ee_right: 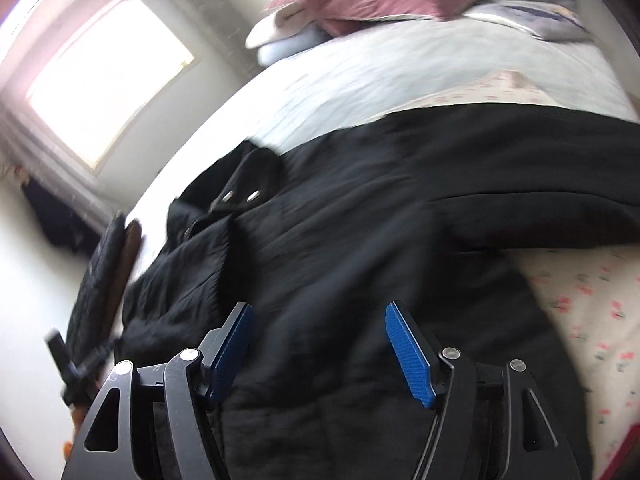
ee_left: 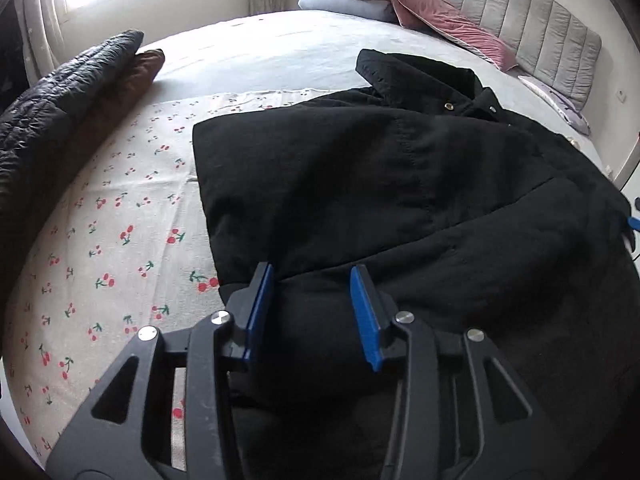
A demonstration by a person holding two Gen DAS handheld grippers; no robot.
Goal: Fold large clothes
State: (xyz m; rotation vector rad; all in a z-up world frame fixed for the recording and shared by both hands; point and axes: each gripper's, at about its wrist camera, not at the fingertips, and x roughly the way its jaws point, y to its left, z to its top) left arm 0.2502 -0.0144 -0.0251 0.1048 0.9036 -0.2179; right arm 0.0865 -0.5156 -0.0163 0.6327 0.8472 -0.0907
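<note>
Left hand-held gripper (ee_left: 312, 312) hovers partly open over the black coat (ee_left: 400, 184), nothing pinched; the right hand-held gripper (ee_right: 318, 350) gapes wider, also empty. That coat sprawls across the cherry-print sheet (ee_left: 120, 216) on the bed (ee_left: 280, 44). It looks thick, soft and fairly heavy, so a seamed edge or hem seems the best hold. Only the left view shows its left edge sharply; the right view is blurred but shows the snaps (ee_right: 240, 197).
</note>
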